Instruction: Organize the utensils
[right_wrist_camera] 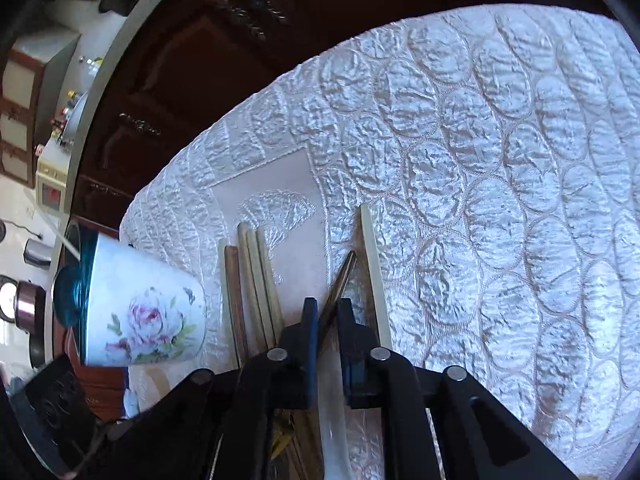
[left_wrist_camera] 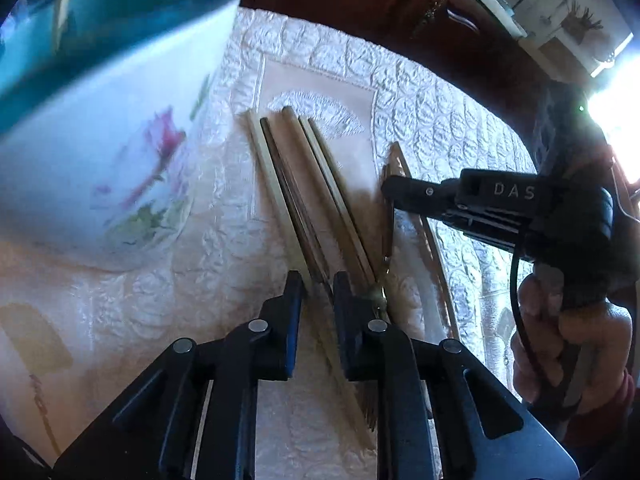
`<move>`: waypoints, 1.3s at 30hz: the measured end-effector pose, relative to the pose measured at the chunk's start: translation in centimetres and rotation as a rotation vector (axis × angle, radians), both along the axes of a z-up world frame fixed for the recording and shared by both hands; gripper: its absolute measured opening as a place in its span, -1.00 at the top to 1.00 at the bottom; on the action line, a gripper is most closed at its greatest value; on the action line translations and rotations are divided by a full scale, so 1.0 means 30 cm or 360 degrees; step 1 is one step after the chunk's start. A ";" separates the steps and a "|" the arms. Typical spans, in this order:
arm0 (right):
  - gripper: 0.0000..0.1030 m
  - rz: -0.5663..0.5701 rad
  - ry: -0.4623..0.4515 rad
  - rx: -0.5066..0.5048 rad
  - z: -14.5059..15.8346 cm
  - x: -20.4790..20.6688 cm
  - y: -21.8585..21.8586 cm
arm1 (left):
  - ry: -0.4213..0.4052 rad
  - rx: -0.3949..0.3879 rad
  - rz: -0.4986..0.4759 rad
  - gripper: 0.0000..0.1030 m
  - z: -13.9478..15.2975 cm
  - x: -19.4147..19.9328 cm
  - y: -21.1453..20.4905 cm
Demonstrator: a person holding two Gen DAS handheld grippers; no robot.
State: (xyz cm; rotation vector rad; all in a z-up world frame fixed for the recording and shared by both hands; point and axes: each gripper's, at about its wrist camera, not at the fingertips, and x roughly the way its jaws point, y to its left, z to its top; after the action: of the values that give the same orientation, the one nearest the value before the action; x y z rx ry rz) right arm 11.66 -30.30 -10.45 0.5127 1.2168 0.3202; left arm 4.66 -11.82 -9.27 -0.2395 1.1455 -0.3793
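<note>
Quilted tablecloth [right_wrist_camera: 480, 160] under chopsticks [left_wrist_camera: 304, 184]; right gripper [right_wrist_camera: 327, 320] pinches one (dark).

The tabletop [right_wrist_camera: 500, 160] wears a glossy white quilted cloth [left_wrist_camera: 420, 92] with a smooth panel [left_wrist_camera: 320, 92] showing an embroidered fan. A row of chopsticks [left_wrist_camera: 296, 184], pale and dark, lies side by side across that panel. A single pale chopstick [right_wrist_camera: 374, 276] lies apart on the quilted part, with a darker stick [right_wrist_camera: 340, 280] angled just beside it. A floral mug [right_wrist_camera: 148, 316] stands near the row.
</note>
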 end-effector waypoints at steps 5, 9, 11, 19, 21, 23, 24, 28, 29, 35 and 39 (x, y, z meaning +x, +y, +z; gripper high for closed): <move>0.82 0.0041 -0.0055 -0.0023 -0.003 0.030 0.042 | -0.0004 0.0029 -0.0013 0.67 -0.003 0.006 -0.010; 0.86 0.0062 -0.0109 0.0023 0.019 0.003 0.060 | -0.0022 -0.0010 -0.0044 0.89 0.011 -0.014 0.013; 0.87 0.0082 -0.0151 0.0048 0.049 -0.025 0.058 | -0.0017 -0.0014 -0.0054 0.89 0.016 -0.037 0.045; 0.89 0.0175 -0.0265 0.0132 0.170 -0.109 0.064 | -0.0002 -0.0001 -0.0041 0.92 0.018 -0.109 0.122; 0.89 0.0199 -0.0283 0.0188 0.204 -0.143 0.058 | -0.0007 0.0018 -0.0066 0.92 0.039 -0.136 0.129; 0.89 0.0236 -0.0283 0.0265 0.225 -0.171 0.058 | 0.0000 0.0016 -0.0092 0.92 0.050 -0.170 0.145; 0.89 0.0256 -0.0277 0.0293 0.230 -0.194 0.063 | 0.0002 0.0020 -0.0098 0.92 0.054 -0.189 0.157; 0.89 0.0380 -0.0238 0.0416 0.247 -0.255 0.103 | 0.0044 0.0043 -0.0090 0.92 0.063 -0.271 0.233; 0.90 0.0421 -0.0204 0.0441 0.239 -0.270 0.131 | 0.0066 0.0067 -0.0079 0.92 0.061 -0.290 0.262; 0.95 0.0600 0.0001 0.0476 0.117 -0.297 0.262 | 0.0118 0.0142 -0.0023 0.94 0.056 -0.360 0.364; 0.95 0.0601 0.0000 0.0296 0.086 -0.285 0.281 | 0.0095 0.0188 0.0023 0.94 0.065 -0.368 0.410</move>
State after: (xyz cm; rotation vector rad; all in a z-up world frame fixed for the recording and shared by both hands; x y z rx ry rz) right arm 3.12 -21.86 -7.88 0.4395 1.2888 0.7597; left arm -6.39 0.49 -7.33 -0.1563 1.2200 -0.2925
